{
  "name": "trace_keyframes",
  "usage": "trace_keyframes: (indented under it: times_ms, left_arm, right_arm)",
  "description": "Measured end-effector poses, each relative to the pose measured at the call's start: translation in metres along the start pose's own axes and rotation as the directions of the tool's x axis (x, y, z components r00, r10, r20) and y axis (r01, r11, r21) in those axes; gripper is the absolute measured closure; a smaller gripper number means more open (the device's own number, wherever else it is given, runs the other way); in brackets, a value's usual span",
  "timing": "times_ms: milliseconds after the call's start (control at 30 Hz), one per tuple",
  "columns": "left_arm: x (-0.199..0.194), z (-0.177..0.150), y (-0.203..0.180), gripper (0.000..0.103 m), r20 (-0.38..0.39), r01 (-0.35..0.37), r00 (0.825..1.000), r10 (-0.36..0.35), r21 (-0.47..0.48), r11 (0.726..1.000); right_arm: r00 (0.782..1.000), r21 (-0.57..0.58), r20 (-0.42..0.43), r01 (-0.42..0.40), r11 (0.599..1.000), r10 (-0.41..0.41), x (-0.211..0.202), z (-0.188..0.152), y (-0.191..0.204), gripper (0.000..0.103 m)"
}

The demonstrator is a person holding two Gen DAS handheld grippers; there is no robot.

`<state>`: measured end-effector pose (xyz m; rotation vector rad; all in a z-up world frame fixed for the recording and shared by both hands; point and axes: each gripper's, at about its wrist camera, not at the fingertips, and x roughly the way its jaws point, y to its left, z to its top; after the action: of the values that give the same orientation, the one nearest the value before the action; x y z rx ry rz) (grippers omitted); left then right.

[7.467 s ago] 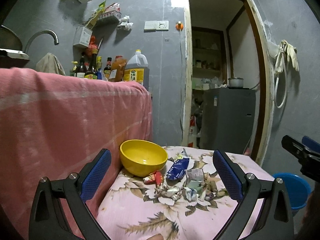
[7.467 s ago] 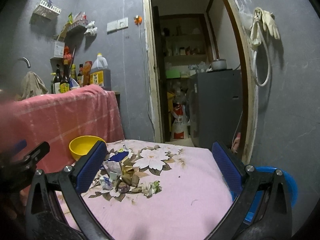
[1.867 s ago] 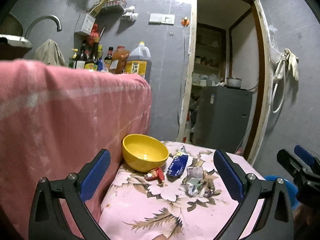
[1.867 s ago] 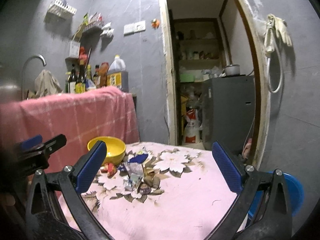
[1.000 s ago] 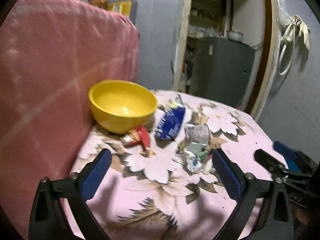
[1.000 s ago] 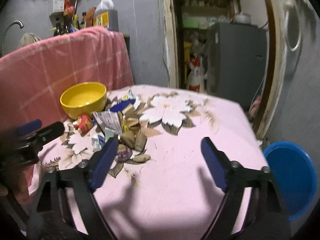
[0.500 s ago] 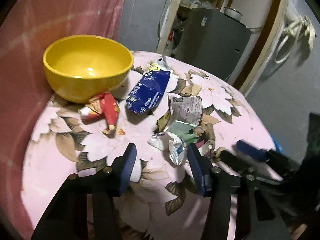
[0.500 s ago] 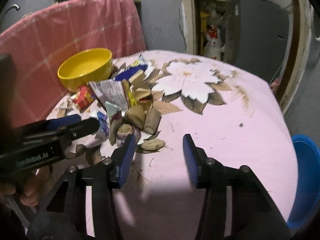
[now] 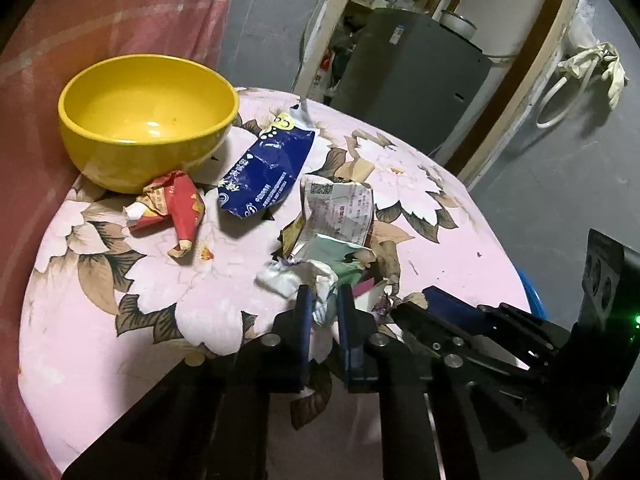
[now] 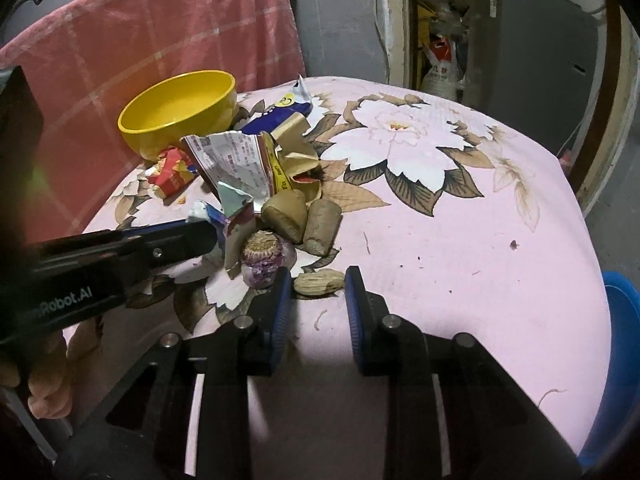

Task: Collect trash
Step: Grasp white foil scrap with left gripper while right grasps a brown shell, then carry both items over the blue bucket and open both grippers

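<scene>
A heap of trash lies on the pink flowered tablecloth (image 9: 120, 320): a red wrapper (image 9: 172, 204), a blue packet (image 9: 268, 172), a white printed packet (image 9: 340, 208) and brown husks (image 10: 304, 216). My left gripper (image 9: 324, 292) is closing, and its pads press on a crumpled white wrapper (image 9: 325, 304) at the near edge of the heap. My right gripper (image 10: 318, 274) is closing too. A brown nut shell (image 10: 320, 283) lies between its tips, and the pads stand just clear of it. A purple-white bulb (image 10: 264, 260) sits just left of that shell.
A yellow bowl (image 9: 146, 120) stands at the table's far left against a pink draped cloth (image 10: 160, 32). A blue bin (image 10: 616, 360) sits on the floor off the table's right edge. A grey cabinet (image 9: 408, 80) stands in the doorway behind.
Both grippers have tipped down and come in close to the heap. Their wide-open jaws have narrowed, the left onto the white wrapper and the right around the nut shell.
</scene>
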<state>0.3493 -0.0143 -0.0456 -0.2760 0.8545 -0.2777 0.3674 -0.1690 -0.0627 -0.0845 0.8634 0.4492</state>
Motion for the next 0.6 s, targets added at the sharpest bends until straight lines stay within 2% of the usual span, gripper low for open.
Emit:
trace_keyframes:
  times_ms: [233,367,500,600]
  left_arm:
    - [-0.015,-0.004,-0.013,0.096,0.055,-0.009,0.998,0.007,0.022,1.0]
    - [-0.032,-0.004,-0.031,0.096,0.129,0.012,0.991,-0.019,0.059,0.998]
    - [-0.051,0.002,-0.057,0.096,0.215,0.067,0.973,-0.089,0.107,0.992]
    - [-0.063,0.007,-0.088,0.096,0.276,0.107,0.949,-0.152,0.169,0.98]
  right_arm:
    - [0.993,0.002,0.121,0.011,1.0,-0.011,-0.036,-0.006,-0.001,0.046]
    - [0.974,0.0,0.223,0.04,0.999,-0.039,-0.067,-0.009,-0.004,0.046]
    - [0.938,0.023,0.339,0.074,0.997,-0.077,-0.104,-0.011,-0.012,0.046]
    - [0.895,0.044,0.428,0.116,0.992,-0.123,-0.135,-0.013,-0.022,0.046]
